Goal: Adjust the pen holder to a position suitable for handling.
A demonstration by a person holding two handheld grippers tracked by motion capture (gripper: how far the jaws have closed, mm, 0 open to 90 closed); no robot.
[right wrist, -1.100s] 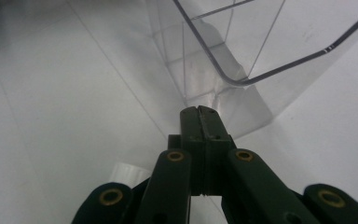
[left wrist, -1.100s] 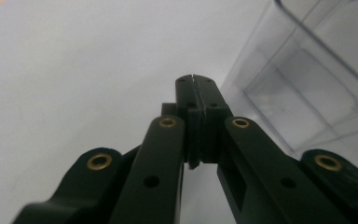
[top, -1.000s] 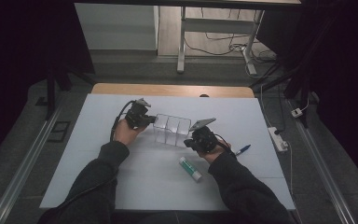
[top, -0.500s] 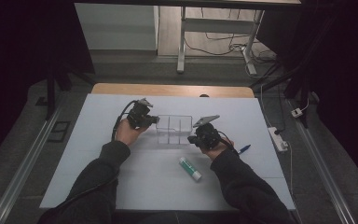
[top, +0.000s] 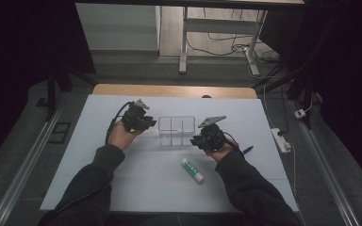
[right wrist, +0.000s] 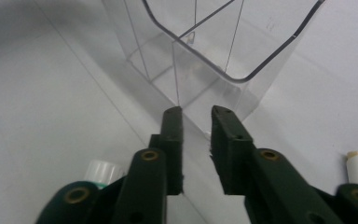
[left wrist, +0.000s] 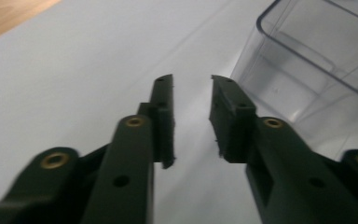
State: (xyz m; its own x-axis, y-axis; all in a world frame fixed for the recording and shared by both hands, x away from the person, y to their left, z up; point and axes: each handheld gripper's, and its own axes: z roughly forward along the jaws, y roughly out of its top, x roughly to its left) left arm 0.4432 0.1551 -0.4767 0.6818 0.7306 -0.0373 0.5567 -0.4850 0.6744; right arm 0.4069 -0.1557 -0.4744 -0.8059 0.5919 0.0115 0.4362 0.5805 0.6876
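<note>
A clear plastic box point(top: 176, 131) with inner dividers stands on the white table point(top: 122, 188), between my two grippers. My left gripper point(top: 152, 123) is just left of the box, jaws apart with nothing between them. In the left gripper view point(left wrist: 192, 81) the box wall point(left wrist: 307, 60) rises to the upper right. My right gripper point(top: 194, 140) is at the box's right front corner. In the right gripper view point(right wrist: 198, 112) its jaws stand narrowly apart and empty, just short of the box corner point(right wrist: 214, 42).
A green and white glue stick point(top: 192, 170) lies in front of the box, its white cap point(right wrist: 103, 170) by my right gripper. A blue pen point(top: 246, 150) lies right of the right hand. A white power strip point(top: 281, 140) sits past the table's right edge.
The box looked skewed a second ago and now sits square to the table. Both grippers have shifted only slightly beside it.
</note>
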